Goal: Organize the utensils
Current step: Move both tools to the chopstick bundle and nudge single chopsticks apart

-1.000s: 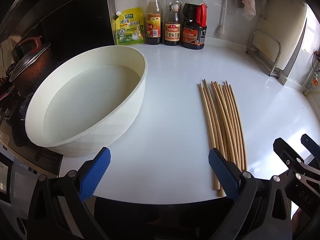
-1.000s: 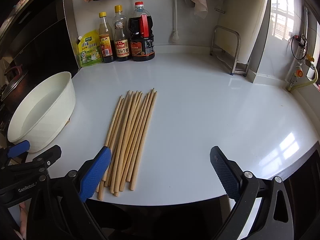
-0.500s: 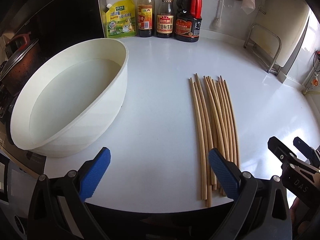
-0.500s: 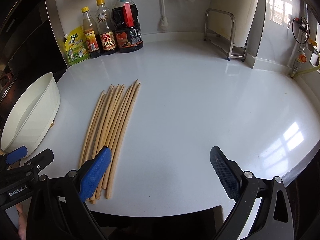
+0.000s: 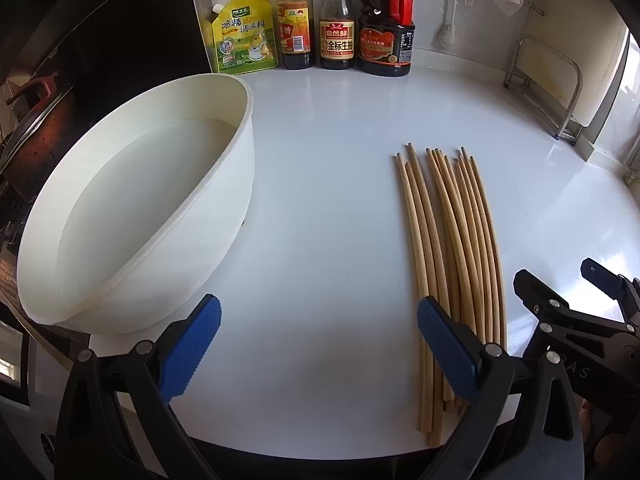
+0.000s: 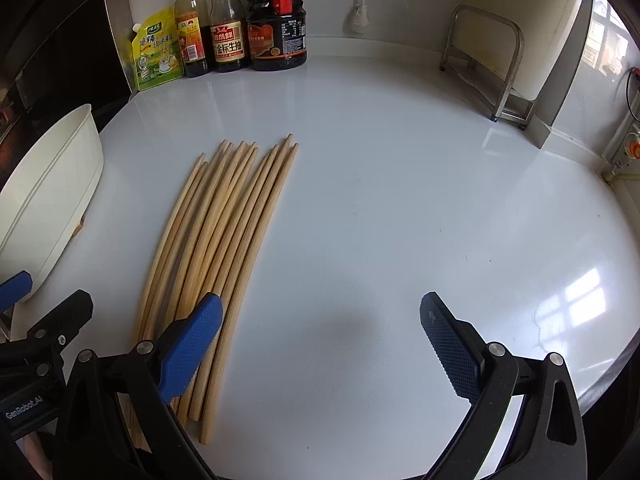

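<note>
Two grippers under my control, both with jaws spread wide and nothing between them. Item one: my left gripper (image 5: 319, 346), blue pads, hovering low over the near edge of the white counter (image 5: 328, 184); its right finger sits in front of the near ends of the chopsticks, though I cannot tell whether it touches them. Item two: my right gripper (image 6: 320, 344), same build, over bare counter to the right of the bundle, its left finger (image 6: 188, 346) overlapping the near ends of the sticks in view. Item three: one bundle of wooden chopsticks (image 5: 452, 248), roughly a dozen, lying flat and side by side on the counter, narrow tips pointing toward the back wall, thick ends near the front edge. Item four: one large white oval basin (image 5: 244, 168), left of the chopsticks and well apart from them, partly overhanging the counter's left edge. Item five: back row against the wall, left to right: yellow seasoning pouch (image 5: 244, 34), two slim sauce bottles (image 5: 295, 20), one big dark jug with red handle (image 5: 386, 28). Item six: metal rack (image 5: 548, 80) at the far right. Item seven: dark pot with lid (image 5: 32, 128) beyond the basin on the left.
</note>
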